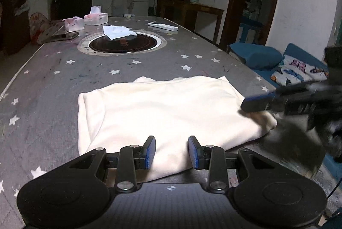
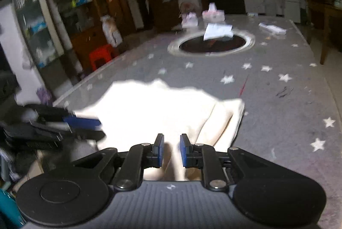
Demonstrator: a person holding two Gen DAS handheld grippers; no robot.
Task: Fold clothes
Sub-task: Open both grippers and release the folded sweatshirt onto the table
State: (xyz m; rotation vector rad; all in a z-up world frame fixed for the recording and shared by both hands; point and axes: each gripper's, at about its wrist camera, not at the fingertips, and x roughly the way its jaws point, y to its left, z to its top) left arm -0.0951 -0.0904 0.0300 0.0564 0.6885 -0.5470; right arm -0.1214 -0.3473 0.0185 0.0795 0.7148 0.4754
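Observation:
A cream-white garment (image 1: 160,105) lies folded into a rough rectangle on the grey star-print table (image 1: 53,79). My left gripper (image 1: 172,139) hovers over its near edge, jaws apart, with only cloth showing below the gap. In the left wrist view my right gripper (image 1: 245,104) appears blurred at the garment's bunched right corner. The right wrist view shows the garment (image 2: 154,109) bright and blurred. There my right gripper (image 2: 172,136) sits over its near part, pads a narrow gap apart with cloth showing in the gap. The left gripper (image 2: 100,124) is at the cloth's left edge.
Farther along the table are a round black hotplate recess (image 1: 125,43) with a white paper (image 1: 117,31) on it, two tissue boxes (image 1: 95,18) and a white remote (image 1: 163,26). A blue sofa with a butterfly cushion (image 1: 299,70) stands right of the table, and a red stool (image 2: 100,58) left.

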